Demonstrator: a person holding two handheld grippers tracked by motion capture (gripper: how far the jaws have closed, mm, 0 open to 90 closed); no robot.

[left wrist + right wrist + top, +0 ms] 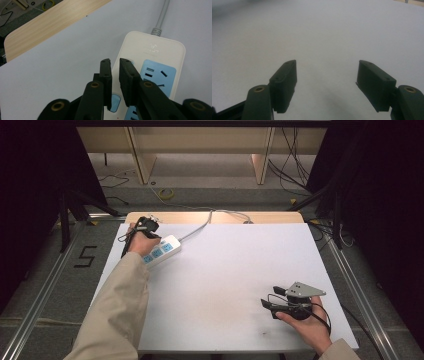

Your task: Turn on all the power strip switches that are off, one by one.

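Left claw [115,62] nearly clenched, holding nothing, above the power strip [160,65]; right claw [327,75] spread wide, released.

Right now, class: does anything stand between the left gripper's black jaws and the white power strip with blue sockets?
Nothing visible does. The left gripper hangs directly over the white power strip with blue sockets, jaws nearly closed with a narrow gap, near a small blue button. Whether they touch it is unclear.
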